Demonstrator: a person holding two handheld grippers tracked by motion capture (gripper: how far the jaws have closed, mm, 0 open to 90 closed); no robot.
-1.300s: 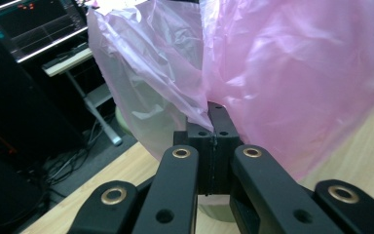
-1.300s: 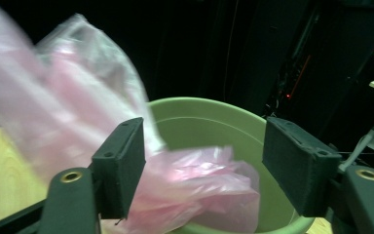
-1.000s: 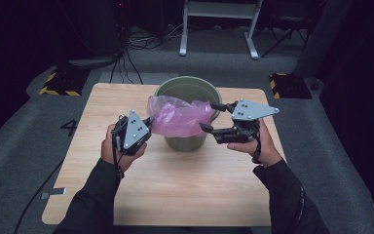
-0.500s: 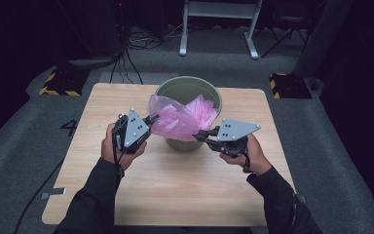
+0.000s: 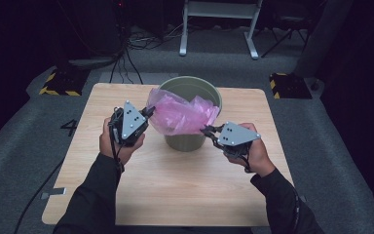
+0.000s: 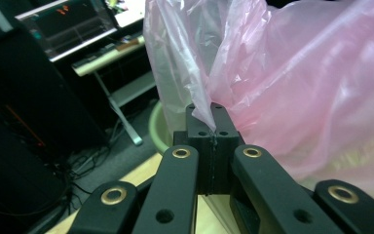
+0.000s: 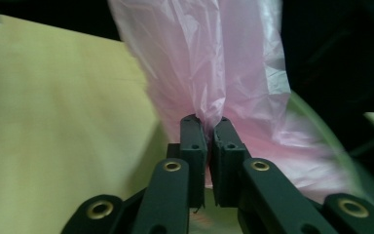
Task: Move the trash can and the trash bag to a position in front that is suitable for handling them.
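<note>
Grey carpet lies all around a light wooden table (image 5: 175, 190) with round corners, and the room behind it is dark, with black cables and white metal legs on the floor. Near the far edge of the table, about in the middle, stands a round green plastic bucket (image 5: 189, 141). A thin pink plastic bag (image 5: 182, 116) sits on top of the bucket and hangs over its near rim. The bag is puffy and crinkled.

The left gripper (image 5: 148, 113) is at the left side of the bucket, held in the person's left hand (image 5: 114, 144). Its black jaws are pressed together on a pinch of the pink bag's edge, and in the left gripper view that bit of plastic (image 6: 205, 114) goes down between the two tips.

The right gripper (image 5: 205, 130) is at the near right side of the bucket, held in the right hand (image 5: 253, 153). Its jaws are squeezed on a fold of the bag too. In the right gripper view the pink plastic (image 7: 209, 97) bunches up where the tips grip it.

The bag is stretched between the two grippers above the table.
</note>
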